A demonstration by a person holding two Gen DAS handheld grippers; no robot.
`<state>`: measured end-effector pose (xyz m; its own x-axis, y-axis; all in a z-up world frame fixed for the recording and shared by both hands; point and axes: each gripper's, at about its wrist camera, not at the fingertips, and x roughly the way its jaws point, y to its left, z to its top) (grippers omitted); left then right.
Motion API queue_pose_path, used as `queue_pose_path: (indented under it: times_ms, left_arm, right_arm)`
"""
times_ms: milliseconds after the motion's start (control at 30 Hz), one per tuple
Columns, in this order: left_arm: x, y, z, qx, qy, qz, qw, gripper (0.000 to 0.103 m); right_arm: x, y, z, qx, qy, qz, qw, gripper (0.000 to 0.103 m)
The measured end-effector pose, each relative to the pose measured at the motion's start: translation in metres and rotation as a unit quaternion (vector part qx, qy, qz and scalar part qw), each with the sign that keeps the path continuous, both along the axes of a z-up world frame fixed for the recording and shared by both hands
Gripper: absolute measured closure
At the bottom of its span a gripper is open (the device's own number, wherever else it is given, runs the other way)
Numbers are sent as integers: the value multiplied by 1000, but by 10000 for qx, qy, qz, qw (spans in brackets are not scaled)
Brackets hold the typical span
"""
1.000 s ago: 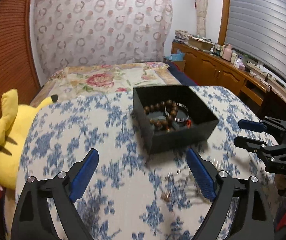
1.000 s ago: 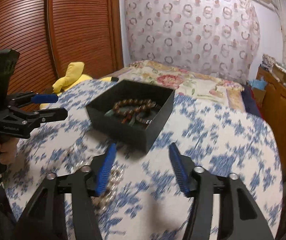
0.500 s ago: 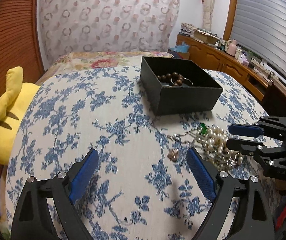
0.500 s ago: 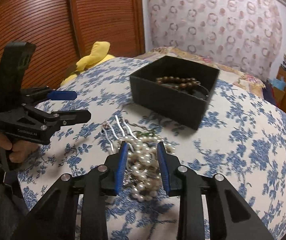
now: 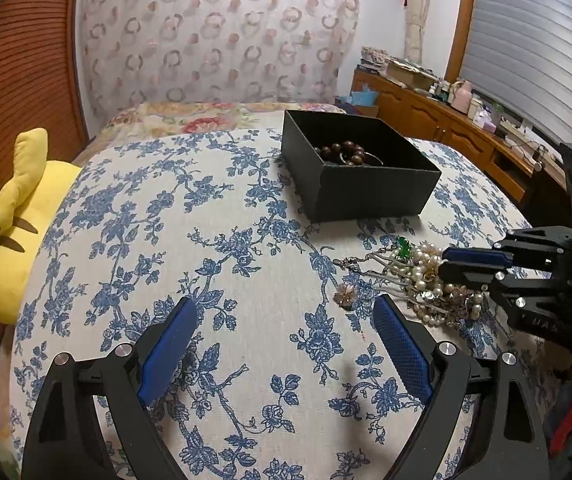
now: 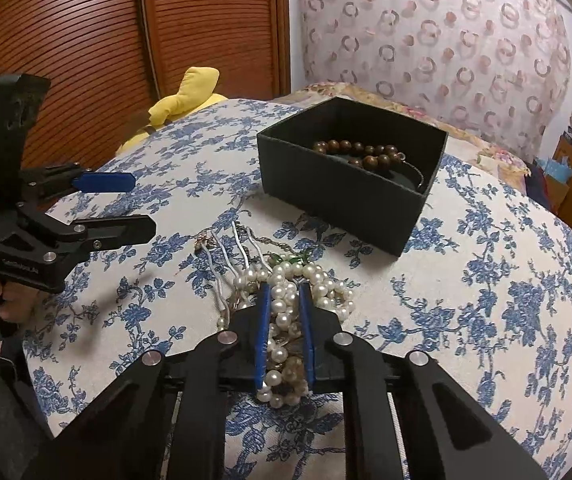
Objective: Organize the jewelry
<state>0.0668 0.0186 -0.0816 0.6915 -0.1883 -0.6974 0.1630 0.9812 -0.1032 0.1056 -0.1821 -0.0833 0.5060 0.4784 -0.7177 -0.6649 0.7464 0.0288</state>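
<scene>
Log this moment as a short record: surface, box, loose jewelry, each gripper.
surface: blue floral cloth
box: black box, open, holds brown bead bracelet
loose jewelry: pearl strands tangled with a silver hair comb and a green bead, on the cloth in front of the box
right gripper: closed on the pearl strands
left gripper: open, empty, above the cloth
beside table: yellow plush toy

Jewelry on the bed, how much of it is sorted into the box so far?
Done: the brown bead bracelet already lies in the black box. In hand: the right claw is shut on the pearl necklace, which is not yet lifted off the floral cloth. Left: the silver hair comb, green-stone piece and small flower charm. The left claw hangs open and empty.
</scene>
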Motion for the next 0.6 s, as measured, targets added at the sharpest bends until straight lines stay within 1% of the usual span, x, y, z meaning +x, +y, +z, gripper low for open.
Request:
queue_pose_path:
  times_ms: [33,333,600]
  left_arm:
    - [0,0,0,3,-4,-2,10000,17]
    - [-3,-4,5,-26,-79,-24,10000,17]
    - [-7,-8,11,-84,-122,-36,9999,17]
  right_arm:
    - [0,-3,3,62,-42,-15,10000,96]
    - [0,-27,42,221,-542,-301,9978,97]
    - [-5,-45,85,341,-1115,-526,9918,97]
